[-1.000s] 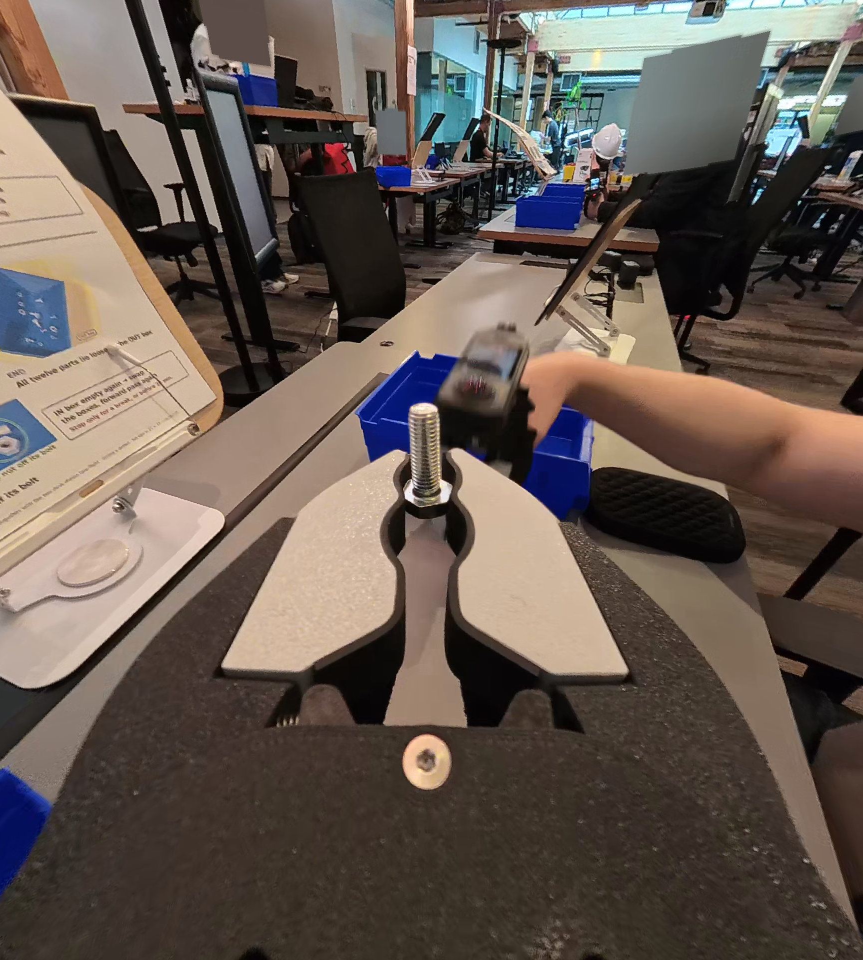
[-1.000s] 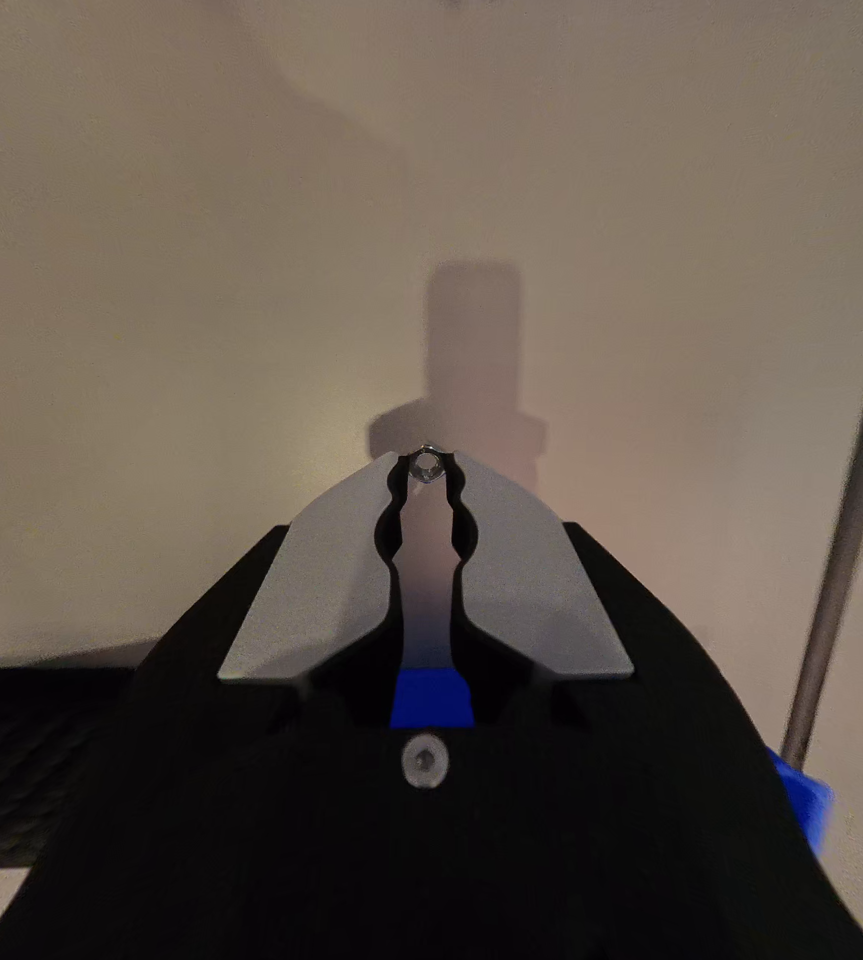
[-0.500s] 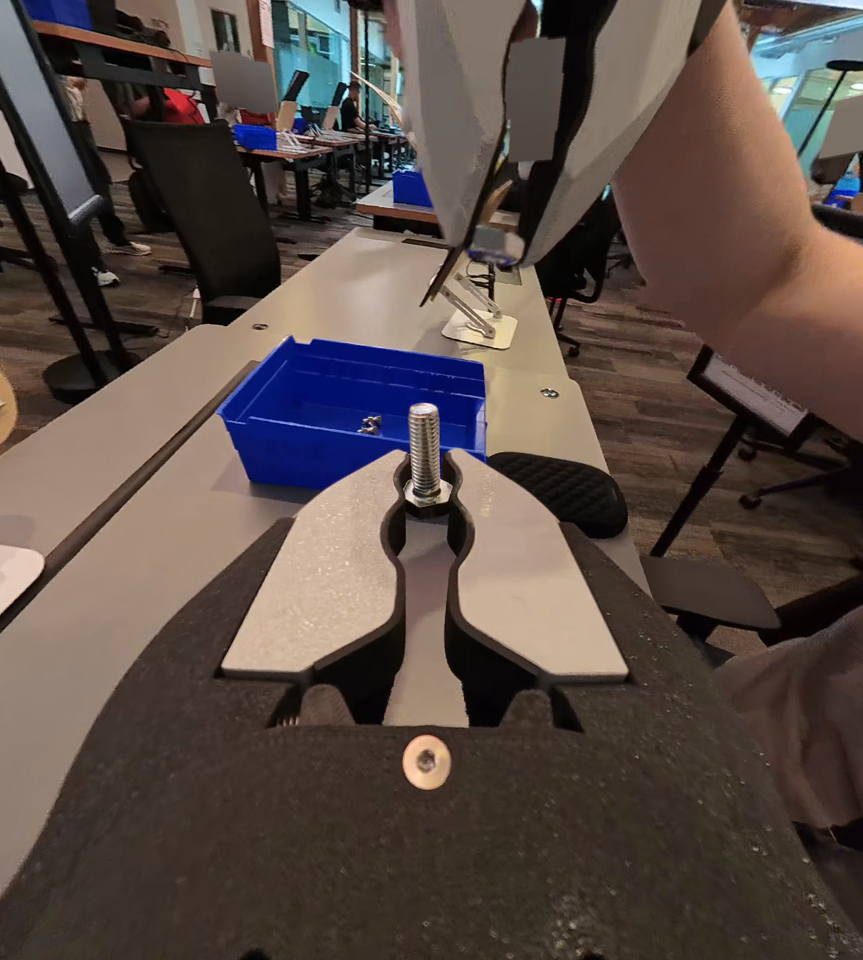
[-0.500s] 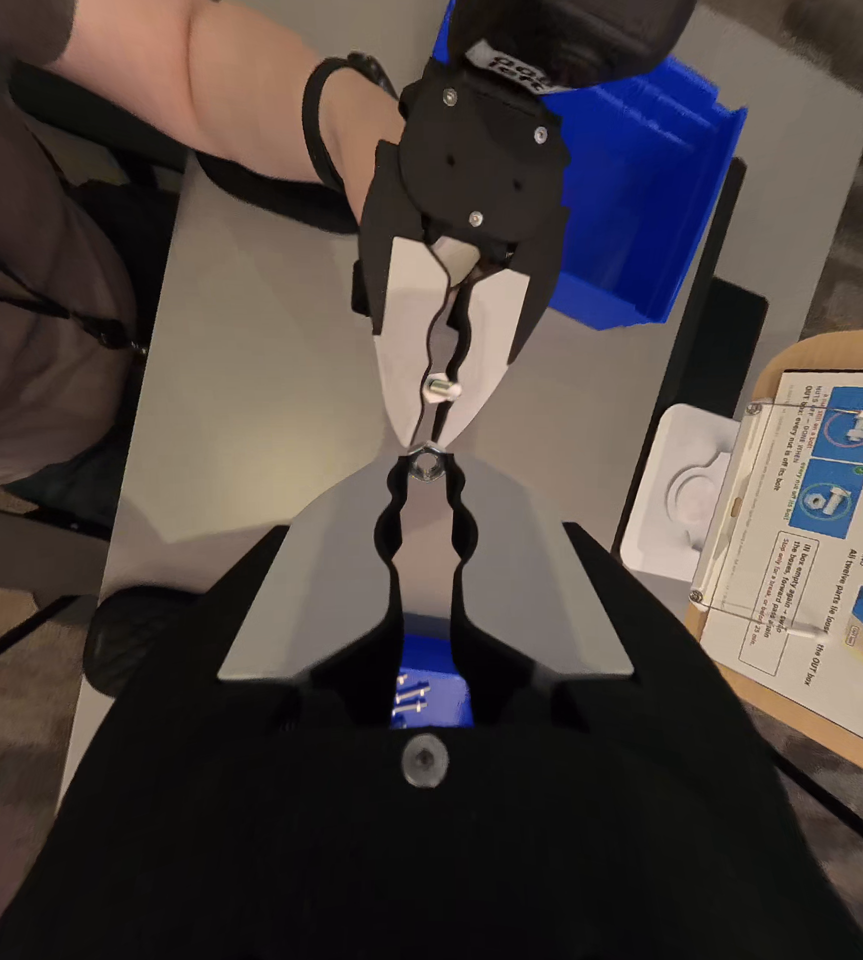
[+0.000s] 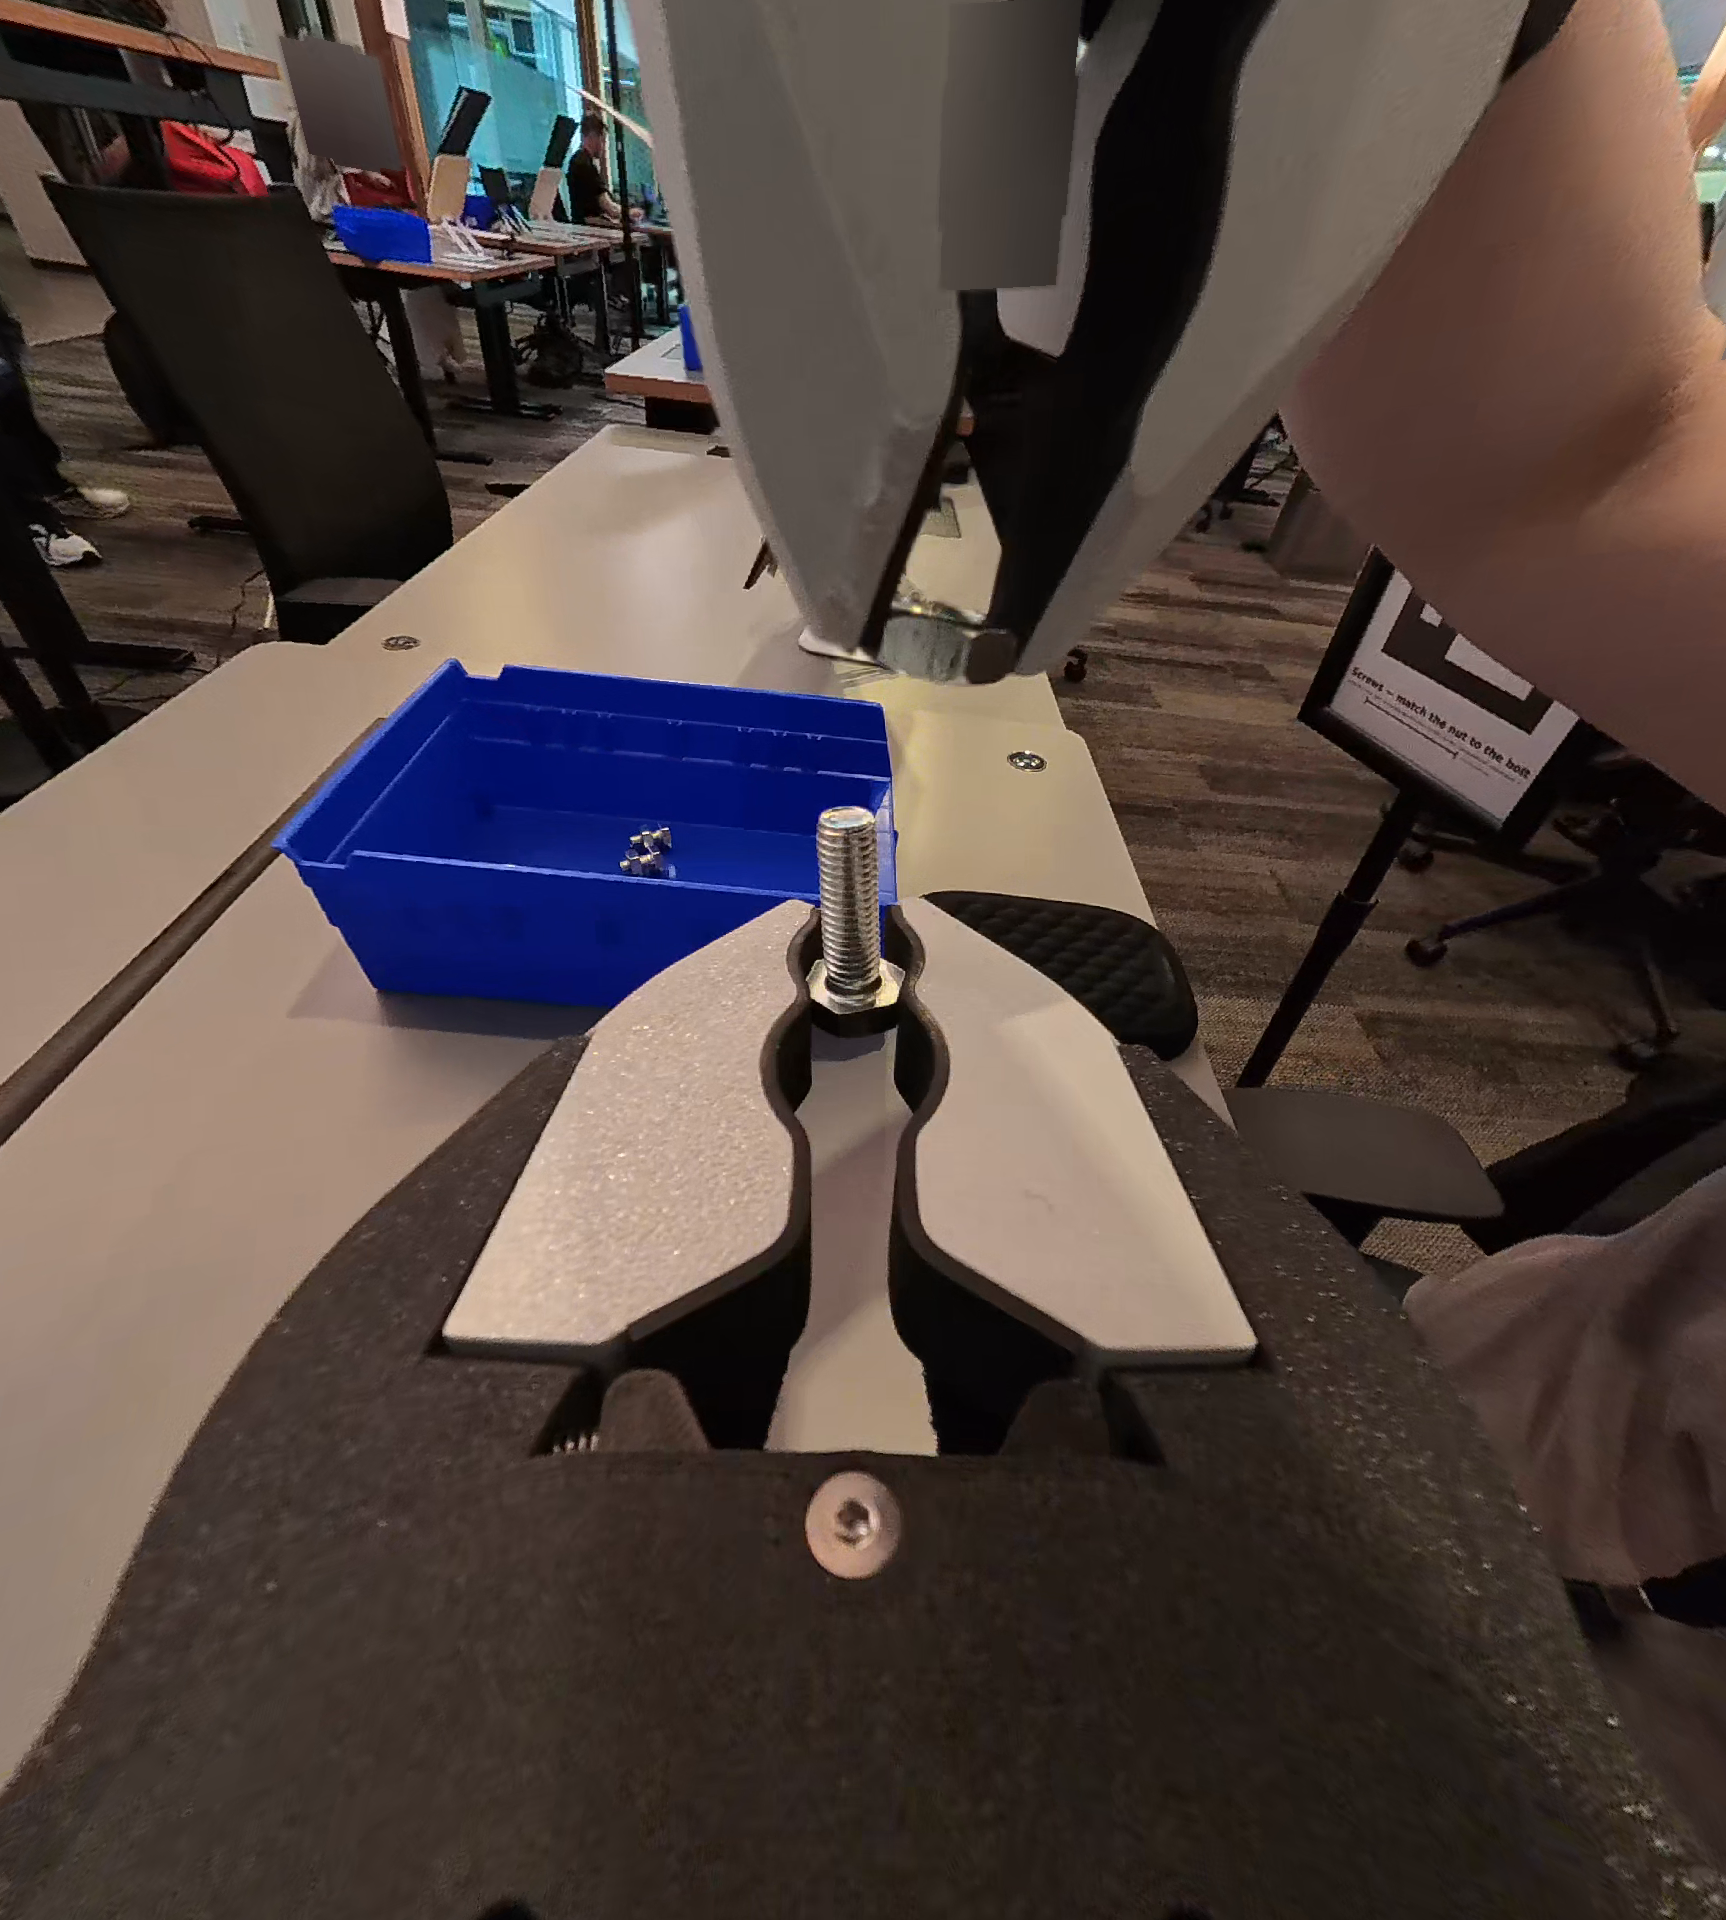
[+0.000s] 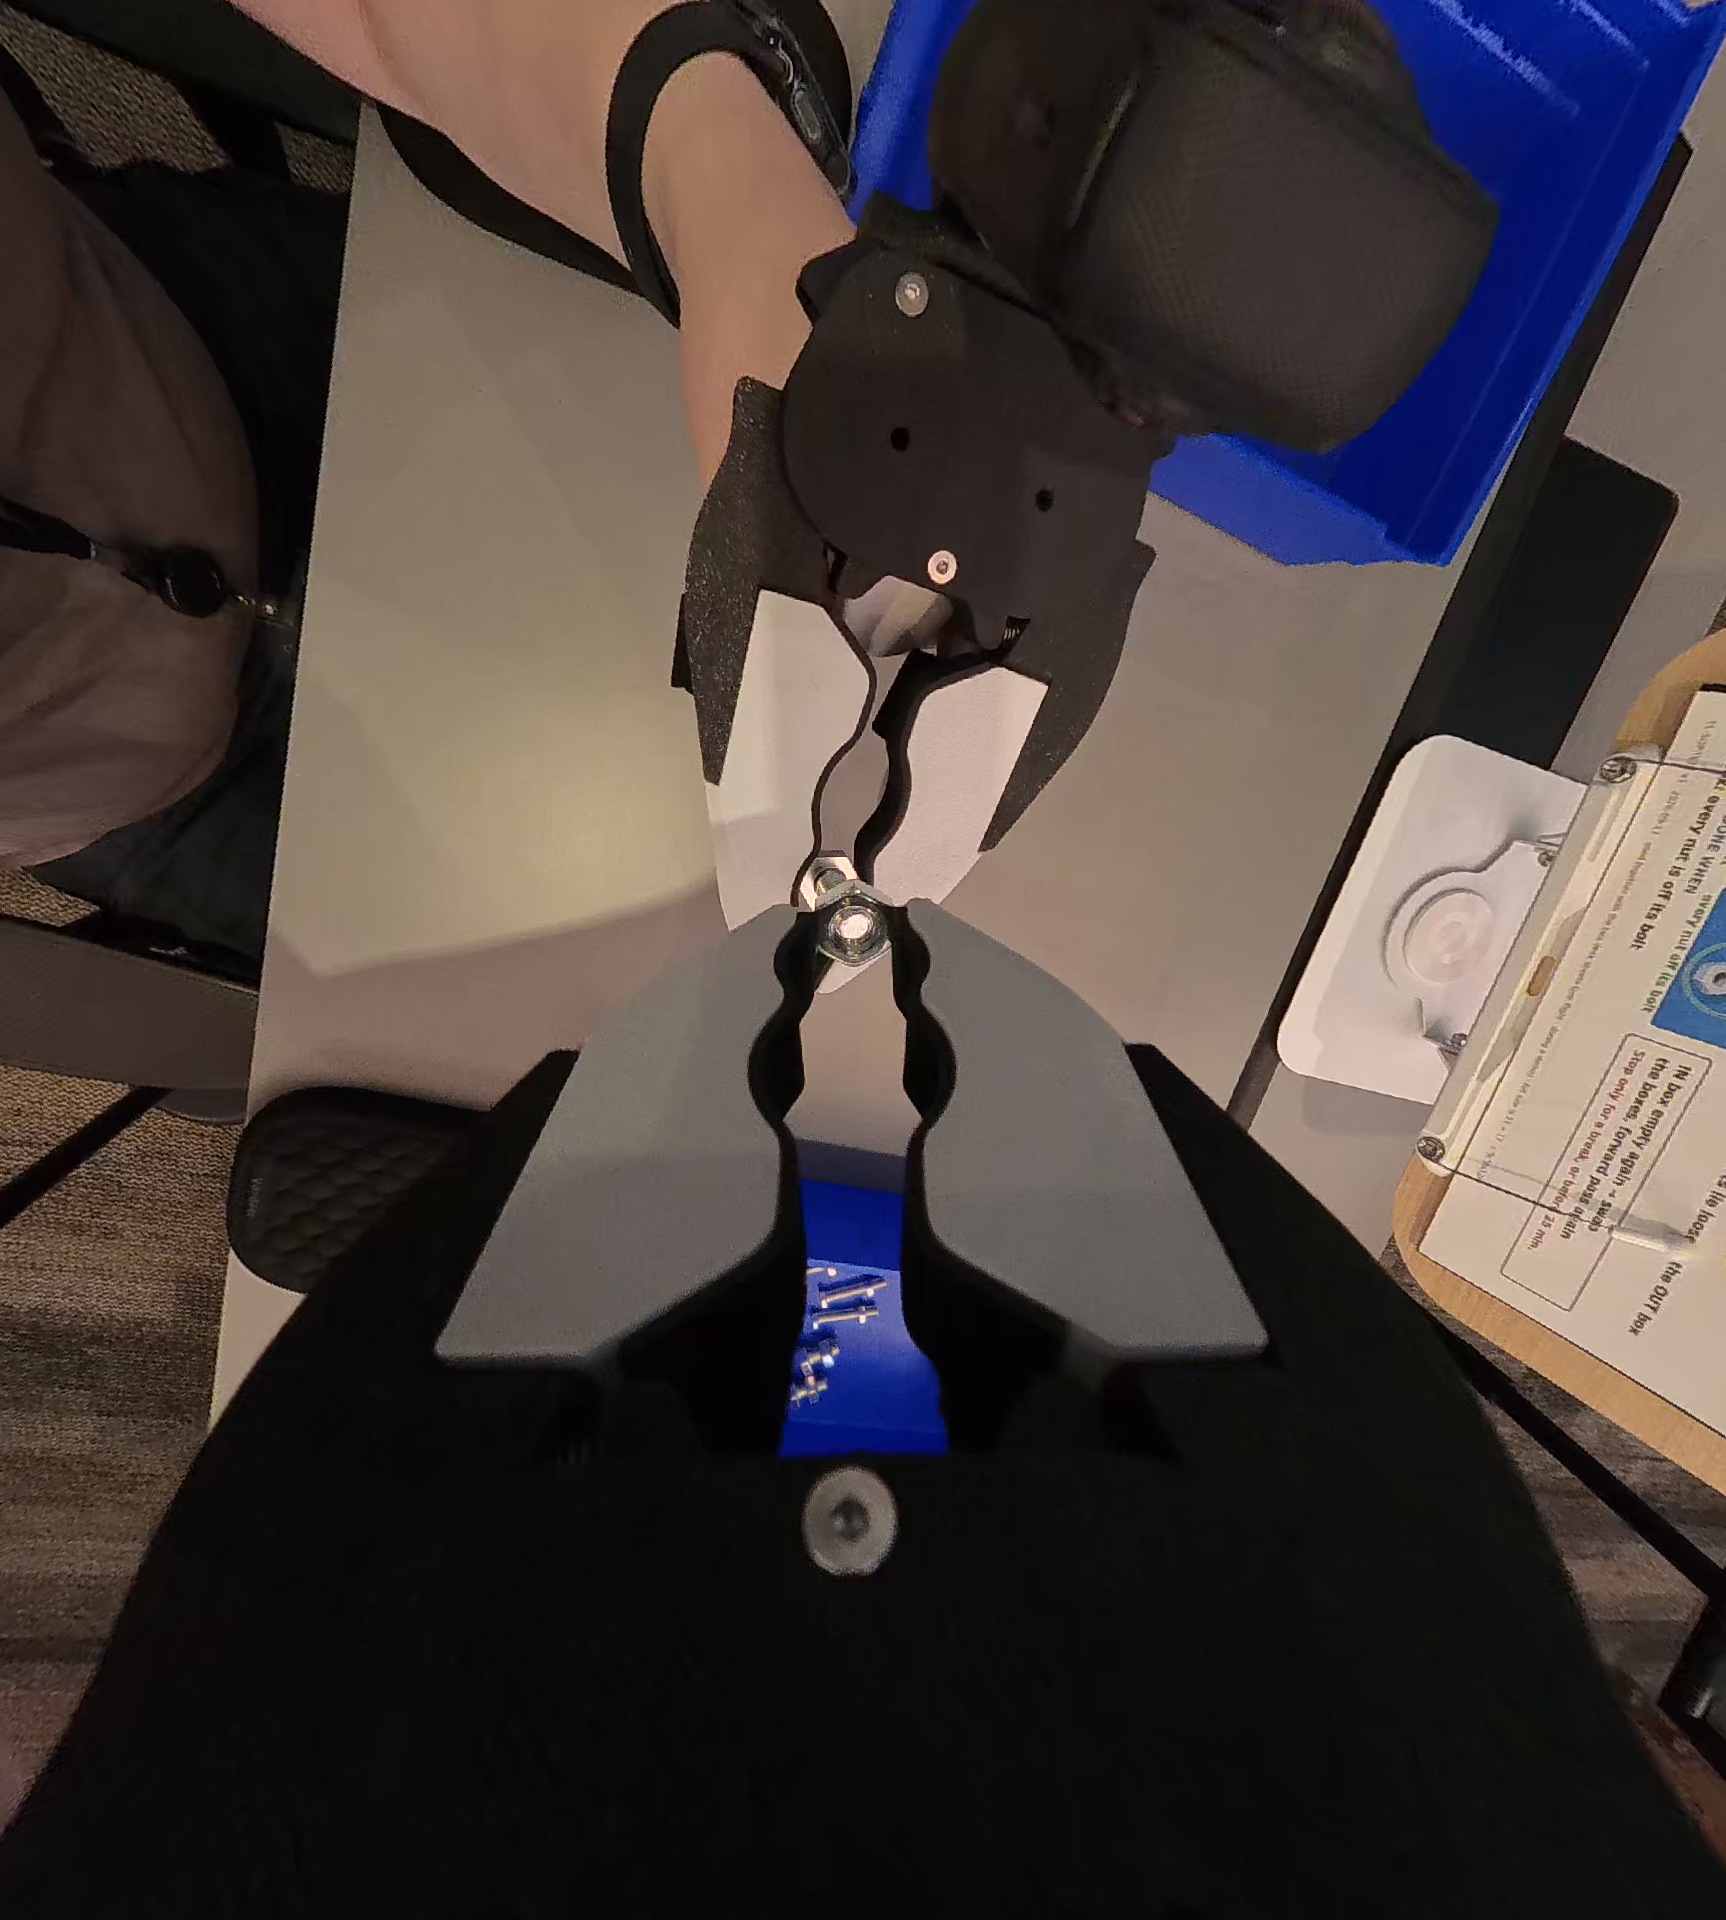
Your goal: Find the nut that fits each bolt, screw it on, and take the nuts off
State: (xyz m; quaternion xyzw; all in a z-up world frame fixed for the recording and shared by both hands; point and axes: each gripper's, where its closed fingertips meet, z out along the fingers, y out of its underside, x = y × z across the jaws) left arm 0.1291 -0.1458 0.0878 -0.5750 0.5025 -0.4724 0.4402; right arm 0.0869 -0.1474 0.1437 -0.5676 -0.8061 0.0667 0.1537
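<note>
Steel bolt (image 5: 847,914): upright, head pinched at the tips of the left gripper (image 5: 851,971), thread bare. Left wrist view only: blue bin (image 5: 568,831) on bench (image 5: 163,1091), small parts inside. Right wrist view only: instruction card (image 6: 1659,1039). Nut (image 6: 851,932): pinched at the tips of the right gripper (image 6: 848,925), directly above the bolt's tip.

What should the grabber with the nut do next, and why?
Probably lower the nut straight down onto the bolt, then start turning it. The left gripper clamps the bolt by its head with the threads pointing up, and the right gripper, shut on the nut, is above it. In the right wrist view the nut's hole already sits over the bolt's tip.
</note>
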